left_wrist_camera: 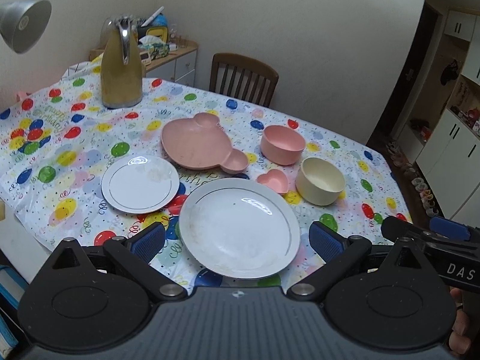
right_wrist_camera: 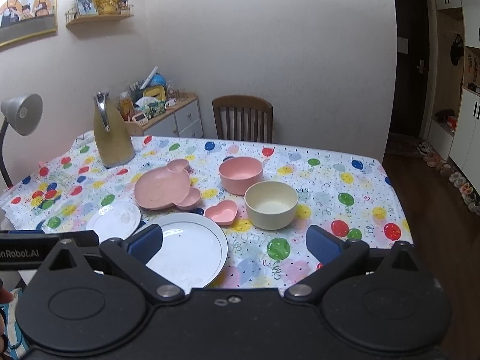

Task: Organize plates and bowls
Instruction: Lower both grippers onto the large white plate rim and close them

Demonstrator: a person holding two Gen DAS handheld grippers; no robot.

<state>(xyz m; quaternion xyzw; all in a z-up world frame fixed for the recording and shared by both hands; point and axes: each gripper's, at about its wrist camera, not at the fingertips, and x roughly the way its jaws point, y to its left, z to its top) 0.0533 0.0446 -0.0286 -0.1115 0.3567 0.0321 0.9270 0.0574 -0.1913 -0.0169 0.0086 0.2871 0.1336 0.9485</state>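
Evidently nothing is stacked yet: both the left gripper and right gripper hover wide-jawed and empty; the big plate lies nearest, bowls beyond, spread apart for sorting.

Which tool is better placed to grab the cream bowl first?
Right. The cream bowl sits just ahead of the open right tool, while the left tool frames the large white plate.

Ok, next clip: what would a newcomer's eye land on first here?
Probably the balloon-print tablecloth covering the whole table. Next, the large white plate at the near edge, framed by the open left tool, with the pink bear-shaped plate behind it. A tall yellow jug stands at the far left corner.
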